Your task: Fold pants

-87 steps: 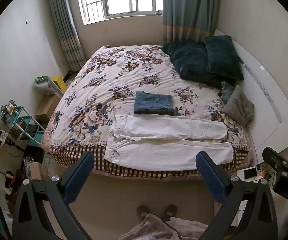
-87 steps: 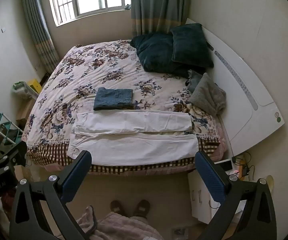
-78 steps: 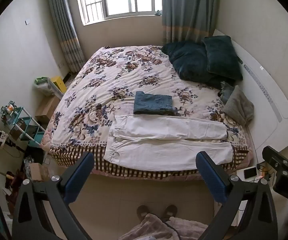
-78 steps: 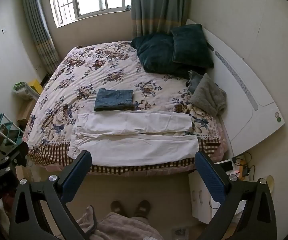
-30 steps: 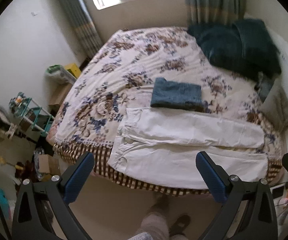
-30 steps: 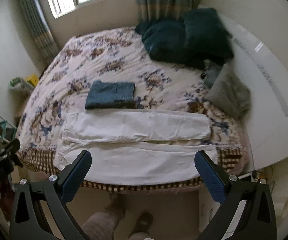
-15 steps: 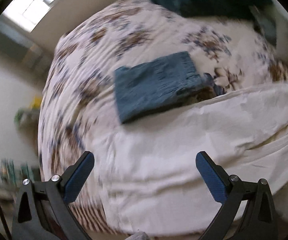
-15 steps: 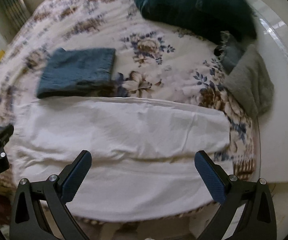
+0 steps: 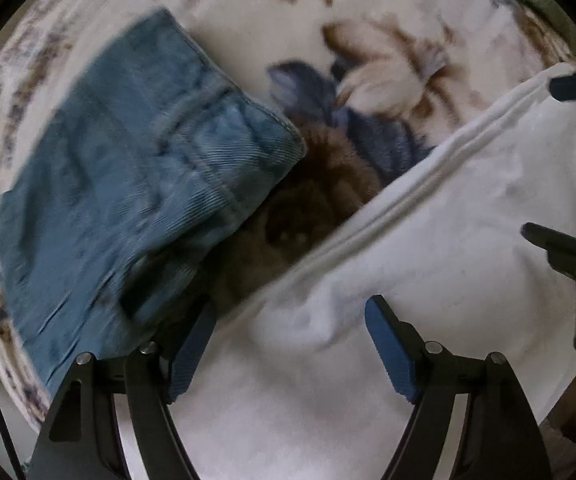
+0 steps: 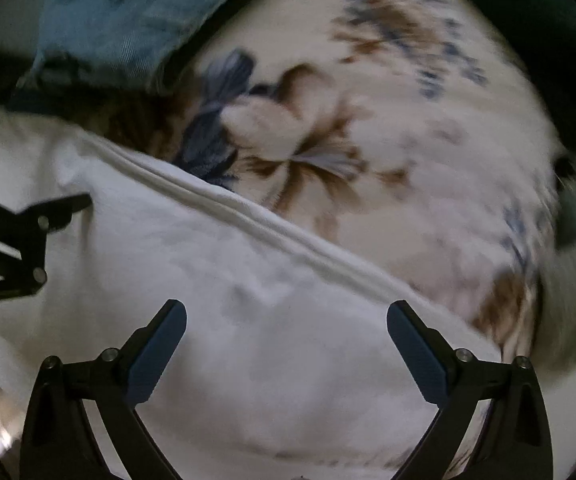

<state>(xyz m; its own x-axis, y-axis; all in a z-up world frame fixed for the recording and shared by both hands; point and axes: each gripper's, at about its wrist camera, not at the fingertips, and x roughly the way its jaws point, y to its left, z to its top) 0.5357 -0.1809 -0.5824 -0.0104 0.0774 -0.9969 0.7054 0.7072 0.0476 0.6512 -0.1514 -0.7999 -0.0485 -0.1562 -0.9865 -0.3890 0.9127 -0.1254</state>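
Note:
The white pants (image 9: 440, 248) lie flat on the floral bedspread (image 9: 368, 40), their far seam edge running diagonally. My left gripper (image 9: 290, 344) is open, low over the white cloth near that edge, its left finger close to the folded blue jeans (image 9: 135, 184). My right gripper (image 10: 285, 348) is open, low over the white pants (image 10: 215, 280) further along the same leg. Each gripper shows at the edge of the other's view. Neither holds cloth.
The folded blue jeans (image 10: 127, 12) lie on the bedspread (image 10: 408, 160) just beyond the white pants. A dark pillow (image 10: 548, 12) and a grey cloth (image 10: 572, 280) lie at the right edge of the right wrist view.
Both grippers have dropped from high above the floor down close to the far edge of the white pants. The left gripper's fingers stand a little closer together than before.

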